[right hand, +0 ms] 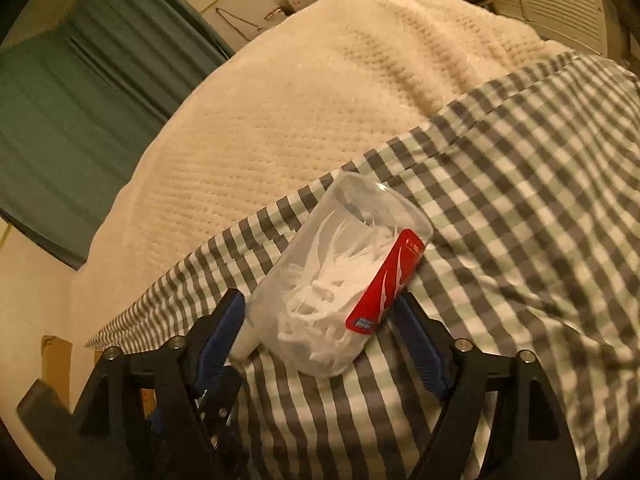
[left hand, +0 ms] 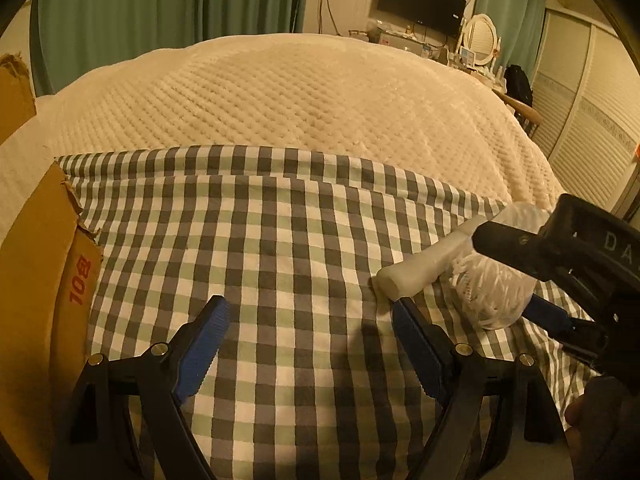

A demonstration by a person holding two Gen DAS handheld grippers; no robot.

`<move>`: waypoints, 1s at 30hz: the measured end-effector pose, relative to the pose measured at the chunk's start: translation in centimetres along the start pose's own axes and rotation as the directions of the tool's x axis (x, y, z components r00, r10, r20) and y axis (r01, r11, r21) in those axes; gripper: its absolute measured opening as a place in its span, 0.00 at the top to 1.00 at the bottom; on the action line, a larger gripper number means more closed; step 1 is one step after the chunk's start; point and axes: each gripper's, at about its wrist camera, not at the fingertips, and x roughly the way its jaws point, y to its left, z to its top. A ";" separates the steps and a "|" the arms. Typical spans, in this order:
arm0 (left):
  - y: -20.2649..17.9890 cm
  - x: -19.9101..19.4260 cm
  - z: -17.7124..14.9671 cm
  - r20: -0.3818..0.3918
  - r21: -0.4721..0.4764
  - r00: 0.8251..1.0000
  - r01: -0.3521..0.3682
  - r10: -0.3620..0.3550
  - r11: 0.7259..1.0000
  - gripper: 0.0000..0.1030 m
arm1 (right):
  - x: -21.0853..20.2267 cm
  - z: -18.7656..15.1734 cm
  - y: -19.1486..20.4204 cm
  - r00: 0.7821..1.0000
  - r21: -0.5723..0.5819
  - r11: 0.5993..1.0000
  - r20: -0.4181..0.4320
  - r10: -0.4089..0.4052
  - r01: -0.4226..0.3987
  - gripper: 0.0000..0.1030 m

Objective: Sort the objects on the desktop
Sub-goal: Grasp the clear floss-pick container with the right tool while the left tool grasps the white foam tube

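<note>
A clear plastic jar (right hand: 336,280) with white floss picks inside and a red label lies on its side on the checked cloth (right hand: 500,240). My right gripper (right hand: 324,324) has its blue pads on both sides of the jar and grips it. In the left wrist view the jar (left hand: 492,280) shows at the right, held by the right gripper (left hand: 520,276). A white foam stick (left hand: 420,268) lies on the cloth just beside the jar. My left gripper (left hand: 310,340) is open and empty over the cloth, its right finger (left hand: 416,344) close to the stick's near end.
A cardboard box (left hand: 44,280) with a torn edge stands at the left of the cloth. A cream waffle blanket (left hand: 300,92) covers the bed beyond. A cluttered desk with a monitor (left hand: 420,2) and a round mirror (left hand: 482,36) stands far back.
</note>
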 end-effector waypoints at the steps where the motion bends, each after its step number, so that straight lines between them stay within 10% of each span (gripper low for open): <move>1: -0.1 0.0 0.0 0.000 0.007 1.000 0.000 0.000 1.000 0.16 | 0.4 0.0 0.0 1.000 -0.012 1.000 -0.010 -0.001 0.000 0.24; 10: -1.2 -0.8 -0.3 0.002 0.048 0.999 0.049 -0.050 0.998 0.16 | -3.2 0.3 -0.5 0.996 -0.256 0.967 -0.084 -0.028 0.006 0.32; 15: -2.9 -1.1 -0.7 -0.010 0.109 0.996 0.086 -0.086 0.990 0.16 | -8.8 -1.3 -3.0 0.972 -0.475 0.875 -0.150 -0.181 0.090 0.34; 30: -6.9 1.3 1.0 -0.003 0.267 1.000 -0.010 0.011 0.964 0.16 | -7.7 -1.0 -6.6 0.983 -0.435 0.893 -0.078 -0.164 0.114 0.26</move>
